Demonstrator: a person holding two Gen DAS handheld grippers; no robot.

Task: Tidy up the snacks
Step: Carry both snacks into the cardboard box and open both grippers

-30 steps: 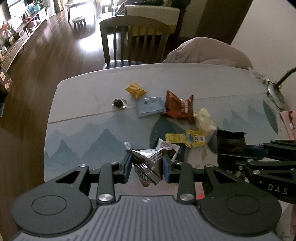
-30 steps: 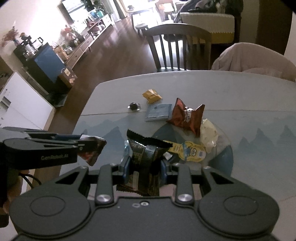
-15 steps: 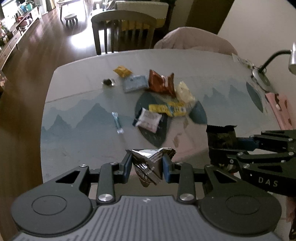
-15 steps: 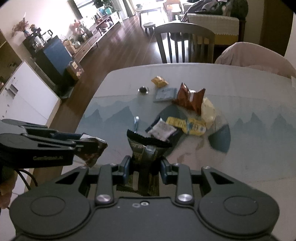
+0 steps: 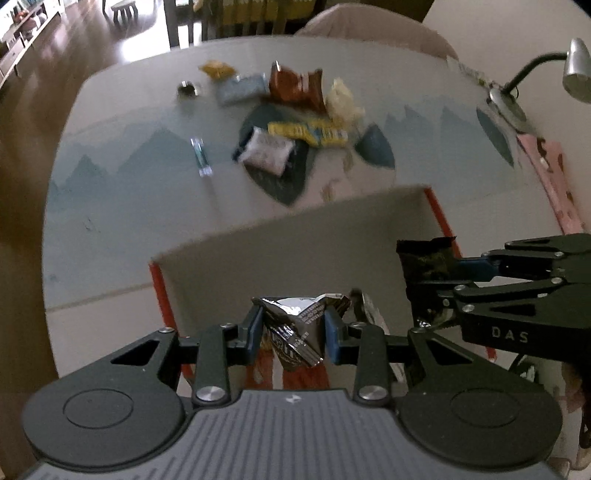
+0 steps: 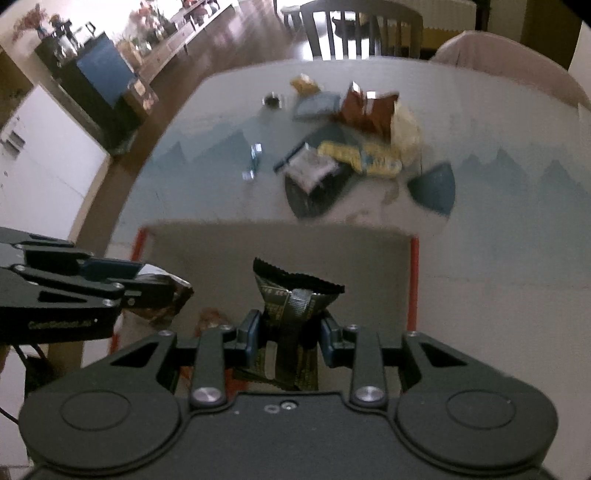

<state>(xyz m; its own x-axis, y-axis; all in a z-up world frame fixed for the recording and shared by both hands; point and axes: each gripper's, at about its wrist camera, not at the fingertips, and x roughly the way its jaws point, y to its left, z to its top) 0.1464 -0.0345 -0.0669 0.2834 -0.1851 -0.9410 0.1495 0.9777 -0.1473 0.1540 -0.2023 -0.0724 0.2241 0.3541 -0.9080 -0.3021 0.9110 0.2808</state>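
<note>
My left gripper (image 5: 293,332) is shut on a crumpled silver and brown snack wrapper (image 5: 299,328), held over an open cardboard box with red edges (image 5: 295,240). My right gripper (image 6: 290,332) is shut on a dark green snack packet (image 6: 295,299) over the same box (image 6: 277,243). Each gripper shows in the other's view: the right one (image 5: 424,280) at the right, the left one (image 6: 173,291) at the left. Several more snacks lie in a pile on the table beyond the box, among them a brown bag (image 5: 295,85), a yellow packet (image 5: 306,131) and a white packet (image 5: 267,151).
The table (image 5: 129,184) has a mountain-pattern cover. A thin blue stick packet (image 5: 201,157) and a small dark sweet (image 5: 188,88) lie left of the pile. A desk lamp (image 5: 535,77) and a pink item (image 5: 550,173) are at the right. A chair (image 6: 362,29) stands behind.
Both grippers have pulled back from the snack pile toward the near edge, each still holding its packet. The open box has come into view beneath them.
</note>
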